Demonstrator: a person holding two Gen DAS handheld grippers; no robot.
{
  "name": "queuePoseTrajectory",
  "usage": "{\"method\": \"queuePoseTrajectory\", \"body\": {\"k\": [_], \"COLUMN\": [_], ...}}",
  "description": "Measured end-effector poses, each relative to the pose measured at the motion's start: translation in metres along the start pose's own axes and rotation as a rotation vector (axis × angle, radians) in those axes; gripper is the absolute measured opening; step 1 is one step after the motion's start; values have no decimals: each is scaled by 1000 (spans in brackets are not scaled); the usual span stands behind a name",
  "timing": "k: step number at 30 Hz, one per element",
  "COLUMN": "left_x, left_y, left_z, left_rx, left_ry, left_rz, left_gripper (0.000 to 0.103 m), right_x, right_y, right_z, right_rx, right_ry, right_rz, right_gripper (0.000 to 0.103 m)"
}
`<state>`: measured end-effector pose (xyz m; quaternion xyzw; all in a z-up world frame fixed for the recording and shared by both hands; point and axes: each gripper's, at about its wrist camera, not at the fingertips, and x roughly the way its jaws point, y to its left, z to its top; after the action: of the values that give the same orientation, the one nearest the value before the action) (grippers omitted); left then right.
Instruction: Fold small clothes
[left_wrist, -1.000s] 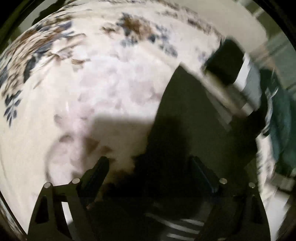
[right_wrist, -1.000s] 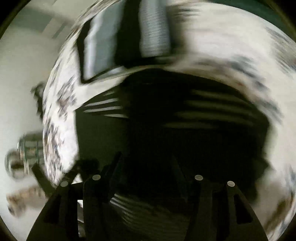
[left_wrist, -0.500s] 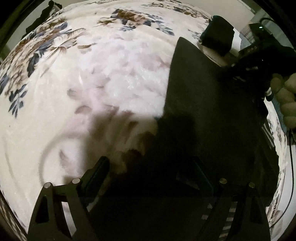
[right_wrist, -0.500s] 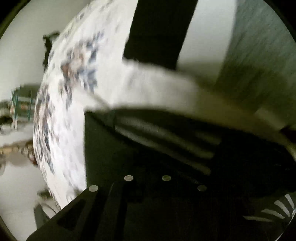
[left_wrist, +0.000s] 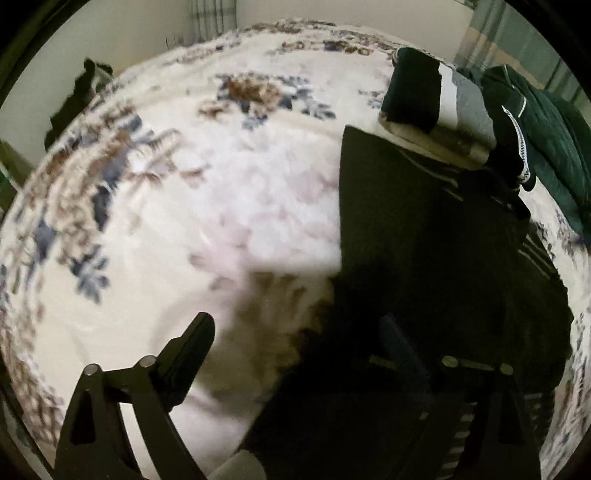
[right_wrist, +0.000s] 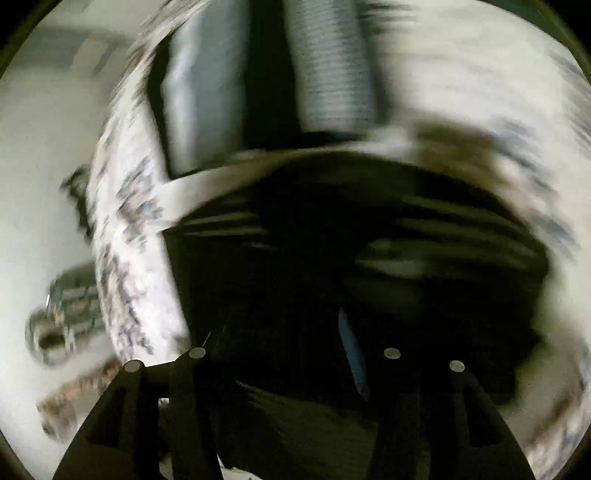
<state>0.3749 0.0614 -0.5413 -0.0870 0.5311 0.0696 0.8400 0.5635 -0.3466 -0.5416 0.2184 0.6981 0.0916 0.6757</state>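
A black garment with thin pale stripes (left_wrist: 424, 236) lies spread on a white floral blanket (left_wrist: 184, 206). My left gripper (left_wrist: 299, 332) is open above the garment's near left edge; its left finger (left_wrist: 192, 343) is over the blanket, its right finger over the dark cloth. In the blurred right wrist view the same black garment (right_wrist: 369, 258) fills the middle. My right gripper (right_wrist: 284, 332) hangs over it with its fingers apart and nothing visibly between them.
A stack of folded clothes, black, white and grey (left_wrist: 432, 96), sits at the far right of the blanket and shows in the right wrist view (right_wrist: 266, 74). A dark green garment (left_wrist: 546, 140) lies beside it. A dark item (left_wrist: 77, 107) lies at the far left edge.
The right gripper was shut half a second ago and is now open over the garment. The left view has pulled back and tilted up, showing more of the blanket and the stack.
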Motion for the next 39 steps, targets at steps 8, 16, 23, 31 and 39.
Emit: {"method": "queuePoseTrajectory", "body": {"k": [8, 16, 23, 31, 39], "left_x": [-23, -60, -84, -79, -93], "left_y": [-26, -94, -146, -200, -274], "left_z": [-33, -113, -180, -248, -338], "left_rx": [-14, 23, -6, 132, 236], "left_ry": [-56, -17, 68, 183, 323], "left_rz": [109, 292, 294, 236, 13], "left_gripper": [95, 95, 95, 95, 95], "right_x": [-48, 56, 4, 37, -17], "right_y": [-200, -235, -232, -228, -264], "right_z": [-14, 34, 67, 92, 46], "right_rx": [295, 277, 93, 22, -37], "right_ry": [-94, 66, -94, 16, 113], "right_rz": [-61, 203, 47, -35, 16], "right_gripper": [69, 7, 7, 10, 63]}}
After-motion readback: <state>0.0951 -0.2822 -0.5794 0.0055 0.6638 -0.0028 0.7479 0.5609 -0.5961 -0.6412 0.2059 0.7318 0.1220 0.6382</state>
